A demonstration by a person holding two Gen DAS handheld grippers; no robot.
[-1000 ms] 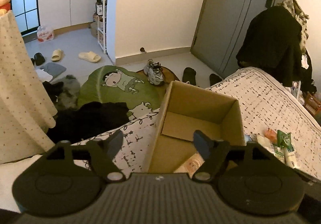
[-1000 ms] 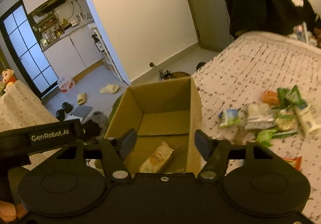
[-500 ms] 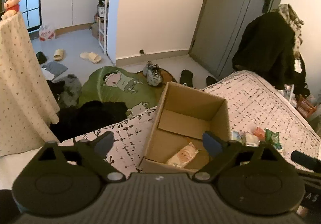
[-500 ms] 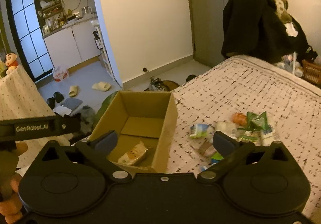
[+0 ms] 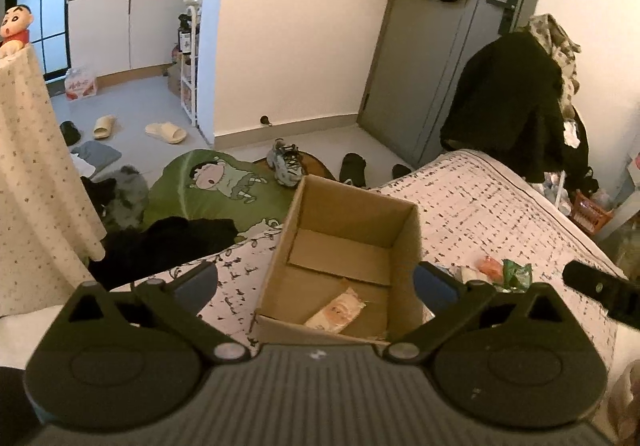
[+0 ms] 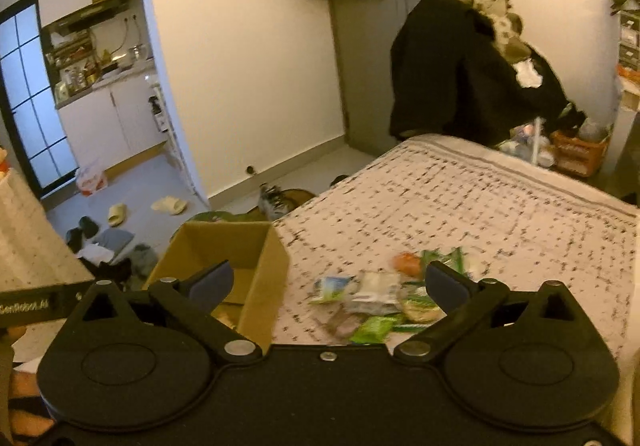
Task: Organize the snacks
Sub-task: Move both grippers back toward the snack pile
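An open cardboard box (image 5: 404, 242) stands on the patterned bed, with one pale snack packet (image 5: 335, 312) on its floor. The box also shows in the right wrist view (image 6: 276, 266). A pile of snack packets (image 6: 384, 298) lies on the bed right of the box; part of the pile shows in the left wrist view (image 5: 504, 272). My left gripper (image 5: 316, 282) is open and empty, above the box's near edge. My right gripper (image 6: 328, 282) is open and empty, above the bed between box and pile.
The bed (image 6: 500, 206) stretches right and back. Dark coats (image 6: 460, 78) hang on a rack behind it. The floor to the left holds a green cartoon mat (image 5: 216, 186), shoes, slippers and dark clothes. A cloth-covered stand (image 5: 32, 174) is at far left.
Both grippers opened wider and pulled back and up from the box. The right gripper swung right, toward the snack pile. The packet lies in the box throughout.
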